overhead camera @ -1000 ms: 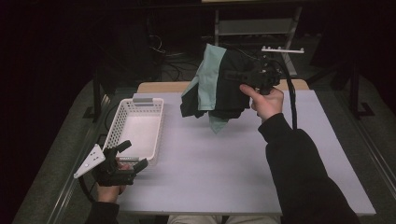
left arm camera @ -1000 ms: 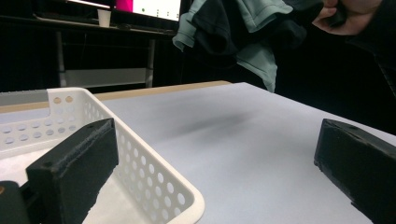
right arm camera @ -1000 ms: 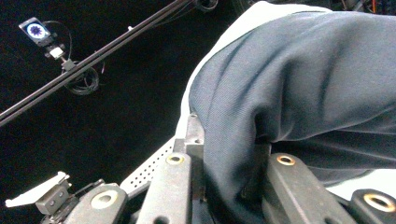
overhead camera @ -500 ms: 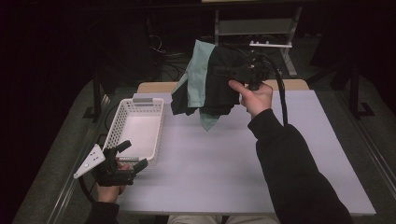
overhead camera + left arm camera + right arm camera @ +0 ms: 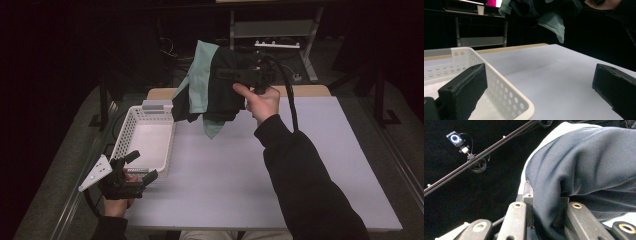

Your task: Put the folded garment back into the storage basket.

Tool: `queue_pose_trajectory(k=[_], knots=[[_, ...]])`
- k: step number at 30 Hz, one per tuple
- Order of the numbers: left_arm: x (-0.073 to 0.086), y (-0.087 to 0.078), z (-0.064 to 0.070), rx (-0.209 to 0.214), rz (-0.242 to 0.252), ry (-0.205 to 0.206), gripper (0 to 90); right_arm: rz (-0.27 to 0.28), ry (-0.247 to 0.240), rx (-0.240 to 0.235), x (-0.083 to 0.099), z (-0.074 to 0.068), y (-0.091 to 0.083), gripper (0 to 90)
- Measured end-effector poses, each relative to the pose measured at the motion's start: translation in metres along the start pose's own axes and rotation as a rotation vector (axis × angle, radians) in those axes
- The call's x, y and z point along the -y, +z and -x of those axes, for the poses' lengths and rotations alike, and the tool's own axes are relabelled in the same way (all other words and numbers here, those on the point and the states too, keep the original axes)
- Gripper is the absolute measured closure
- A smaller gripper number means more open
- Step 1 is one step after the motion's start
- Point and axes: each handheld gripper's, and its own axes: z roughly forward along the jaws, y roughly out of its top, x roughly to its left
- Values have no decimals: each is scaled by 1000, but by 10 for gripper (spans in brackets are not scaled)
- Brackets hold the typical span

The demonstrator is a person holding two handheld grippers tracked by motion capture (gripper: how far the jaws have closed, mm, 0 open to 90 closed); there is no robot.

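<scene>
1. High view: shifted leftward across the last second, toward the white basket (image 5: pixel 145 137). Now hangs the bundle of dark and teal cloth (image 5: pixel 212 85) in the air over the far part of the table (image 5: pixel 240 170), just past the basket's far right corner, touching nothing below. Carried by the right gripper (image 5: pixel 240 75), raised high in the right hand (image 5: pixel 261 102). Unmoved over that second: the left gripper (image 5: pixel 131 172), resting low at the near left edge of the table beside the basket's near end.

2. Left gripper view: jaws spread wide, nothing between them, one jaw in front of the basket wall (image 5: pixel 499 85), the other over bare tabletop. Seen far off and high up, the teal flap of the cloth (image 5: pixel 552 23) dangling free.

3. Right gripper view: jaws pinched on a thick fold of the dark cloth (image 5: pixel 584 170), fabric bunched and wrinkled right at the bite.

4. Handling, as a judgement: soft, limp, light; no stiffness, so drapes and swings from a single hold. Little risk of breakage, some risk of a loose layer slipping out. Best taken at a gathered fold through all layers, as here, rather than at a single trailing edge.
</scene>
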Motion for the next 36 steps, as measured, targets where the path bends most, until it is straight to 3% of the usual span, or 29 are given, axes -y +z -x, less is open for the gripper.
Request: queue_pose_trajectory(k=[22,25,36], knots=[[0,-3,0,-21,12,-4,0,-14,3,-56,-1,-21,41,761],[0,-2,1,-21,7,5,0,-20,-14,-68,0,-24,50,761],[-1,-3,2,-13,9,13,0,-37,-7,-95,4,-35,83,760]])
